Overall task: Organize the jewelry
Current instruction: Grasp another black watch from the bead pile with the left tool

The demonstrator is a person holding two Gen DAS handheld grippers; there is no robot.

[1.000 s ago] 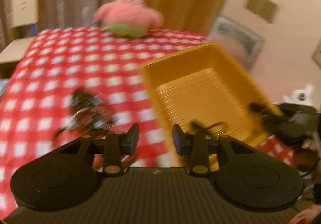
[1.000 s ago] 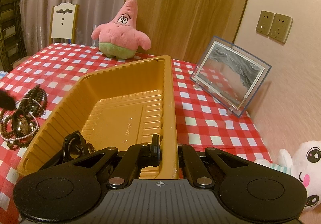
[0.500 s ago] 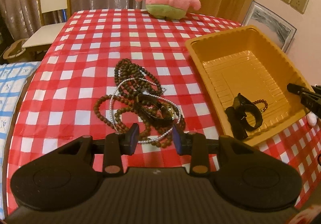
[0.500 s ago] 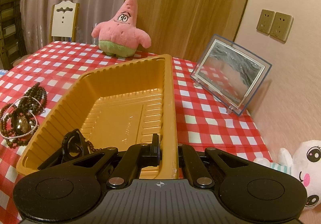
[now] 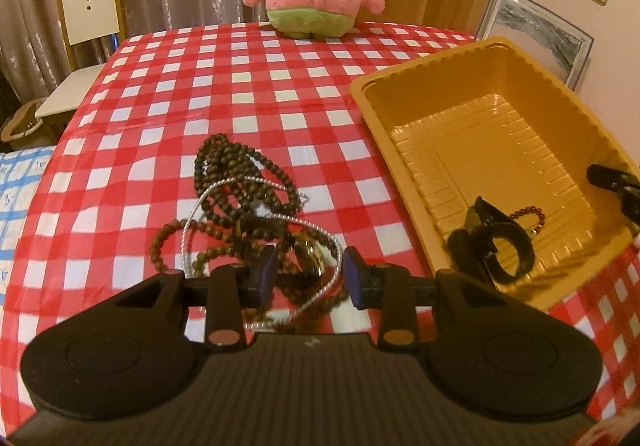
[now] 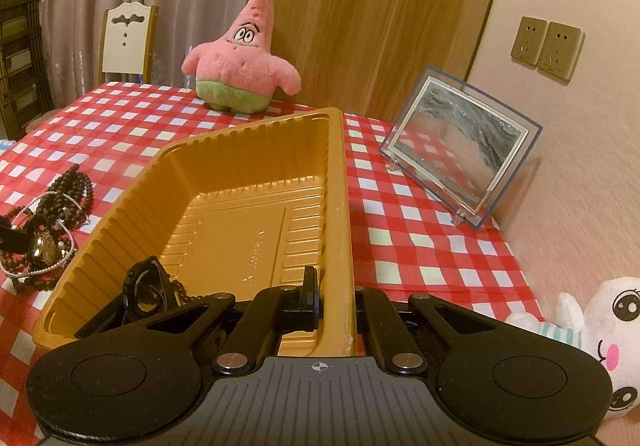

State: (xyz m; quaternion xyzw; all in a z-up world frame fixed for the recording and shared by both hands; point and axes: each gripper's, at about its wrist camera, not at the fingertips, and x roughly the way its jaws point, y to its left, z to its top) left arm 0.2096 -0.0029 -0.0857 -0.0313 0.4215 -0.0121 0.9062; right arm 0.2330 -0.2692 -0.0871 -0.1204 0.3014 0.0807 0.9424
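— Since half a second back, has the left gripper (image 5: 307, 273) shifted?

— Yes, it has dropped closer to the jewelry tangle (image 5: 248, 202) on the checkered tablecloth (image 5: 240, 86). Its jaws are parted, grasping nothing; the near end of the tangle, with a gold watch face (image 5: 310, 260) and a silver chain, lies right between and below the fingertips.

— And the right gripper (image 6: 334, 300)?

— Same place as before, clenched on the near right rim of the yellow tray (image 6: 344, 206), one finger inside the wall and one outside.

— Anything already in the tray?

— A black watch (image 5: 494, 246) and a small bead bracelet (image 5: 528, 216) in its near corner, well apart from the tangle, which lies just left of the tray.
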